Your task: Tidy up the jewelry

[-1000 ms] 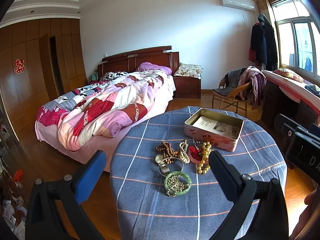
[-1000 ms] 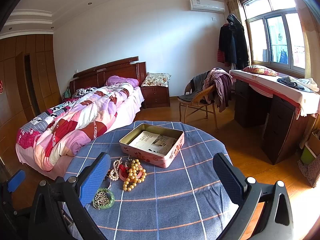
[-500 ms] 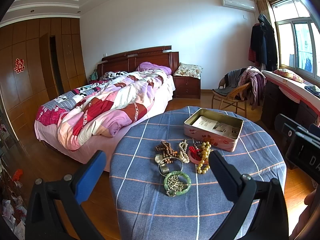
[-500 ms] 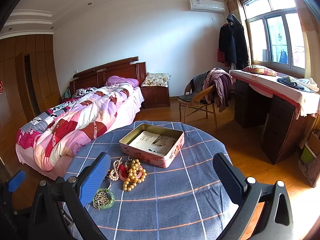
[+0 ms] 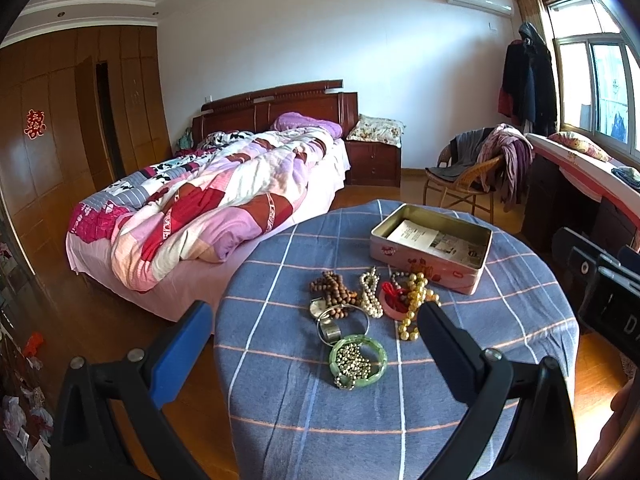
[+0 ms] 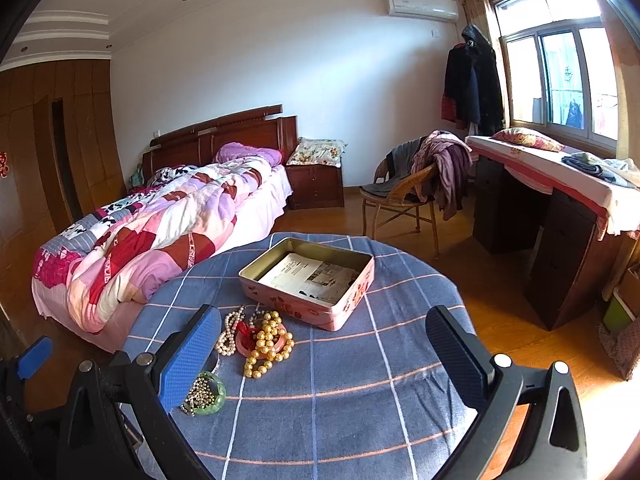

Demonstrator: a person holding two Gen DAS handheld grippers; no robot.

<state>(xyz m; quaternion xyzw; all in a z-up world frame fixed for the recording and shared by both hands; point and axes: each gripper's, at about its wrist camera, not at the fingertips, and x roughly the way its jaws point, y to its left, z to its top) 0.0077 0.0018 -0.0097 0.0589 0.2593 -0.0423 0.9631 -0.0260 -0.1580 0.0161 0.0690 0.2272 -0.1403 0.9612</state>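
Note:
A pile of jewelry lies on a round table with a blue checked cloth (image 5: 520,320): a green bangle (image 5: 358,357) with a metal bead chain inside it, brown wooden beads (image 5: 332,290), a pearl strand (image 5: 370,292), a silver bangle (image 5: 340,322), a pink bangle with red cord (image 5: 390,300) and gold beads (image 5: 414,300). Behind them stands an open pink tin (image 5: 432,250) lined with newspaper. My left gripper (image 5: 312,340) hovers open above the near edge. My right gripper (image 6: 324,344) is open too, over the gold beads (image 6: 268,344), with the tin (image 6: 308,284) beyond.
A bed with a patchwork quilt (image 5: 208,208) stands left of the table. A wicker chair draped with clothes (image 6: 412,184) and a dark desk (image 6: 560,216) under the window are at the right. Wooden floor surrounds the table. The right gripper's body (image 5: 600,280) shows at the left view's right edge.

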